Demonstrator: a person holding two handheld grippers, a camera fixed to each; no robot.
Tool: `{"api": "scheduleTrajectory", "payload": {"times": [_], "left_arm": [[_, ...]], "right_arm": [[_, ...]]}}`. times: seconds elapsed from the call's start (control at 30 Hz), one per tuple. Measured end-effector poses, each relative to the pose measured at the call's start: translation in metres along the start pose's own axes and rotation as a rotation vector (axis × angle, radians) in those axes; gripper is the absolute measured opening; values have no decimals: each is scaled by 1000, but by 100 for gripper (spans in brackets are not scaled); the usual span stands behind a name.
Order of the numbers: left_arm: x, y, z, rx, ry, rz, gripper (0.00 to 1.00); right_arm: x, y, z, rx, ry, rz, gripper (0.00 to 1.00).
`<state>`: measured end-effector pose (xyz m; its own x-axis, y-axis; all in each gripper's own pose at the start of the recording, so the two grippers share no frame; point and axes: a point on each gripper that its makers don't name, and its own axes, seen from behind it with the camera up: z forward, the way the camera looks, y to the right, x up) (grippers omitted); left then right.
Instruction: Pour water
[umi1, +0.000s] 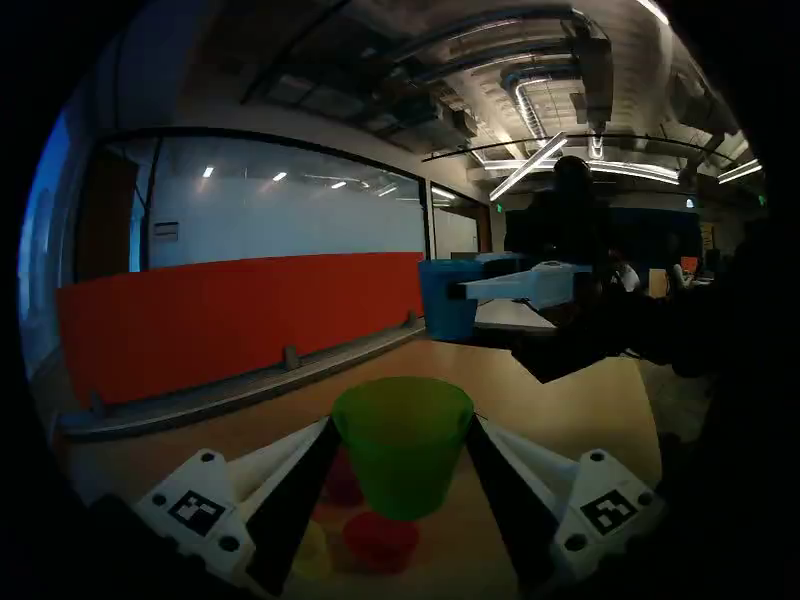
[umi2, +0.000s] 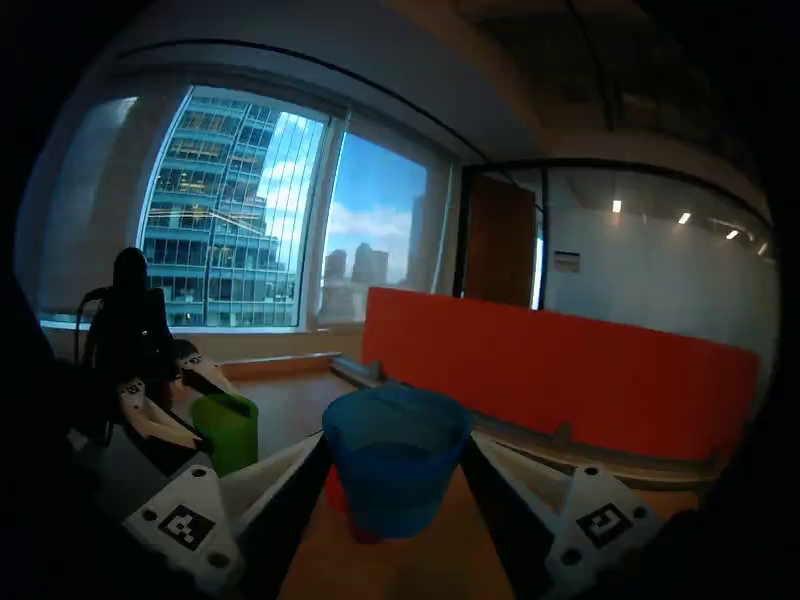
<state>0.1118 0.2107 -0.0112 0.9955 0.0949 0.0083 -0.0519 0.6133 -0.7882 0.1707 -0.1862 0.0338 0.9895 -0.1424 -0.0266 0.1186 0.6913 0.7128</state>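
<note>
Your left tongs (umi1: 401, 428) sit level over the counter (umi1: 560, 400), both fingers pressing an upright green cup (umi1: 403, 475). Your right tongs (umi2: 395, 440), also level, grip an upright blue cup (umi2: 397, 490), well apart from the green one.

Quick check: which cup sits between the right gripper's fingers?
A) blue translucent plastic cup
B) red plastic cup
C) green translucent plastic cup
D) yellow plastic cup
A: in the right gripper view, the right gripper clamps the blue translucent plastic cup upright between both fingers. In the left gripper view, the green translucent plastic cup is held by the left gripper.
</note>
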Motion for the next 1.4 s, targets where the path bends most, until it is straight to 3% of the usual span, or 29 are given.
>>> {"api": "scheduleTrajectory", "payload": {"times": [0.4,1.4], "left_arm": [[1,5,4,-16,2,3,88],[1,18,11,-52,6,3,88]], "right_arm": [[19,-5,-1,21,6,-82,89],[62,-17,13,64,29,-367,89]]}}
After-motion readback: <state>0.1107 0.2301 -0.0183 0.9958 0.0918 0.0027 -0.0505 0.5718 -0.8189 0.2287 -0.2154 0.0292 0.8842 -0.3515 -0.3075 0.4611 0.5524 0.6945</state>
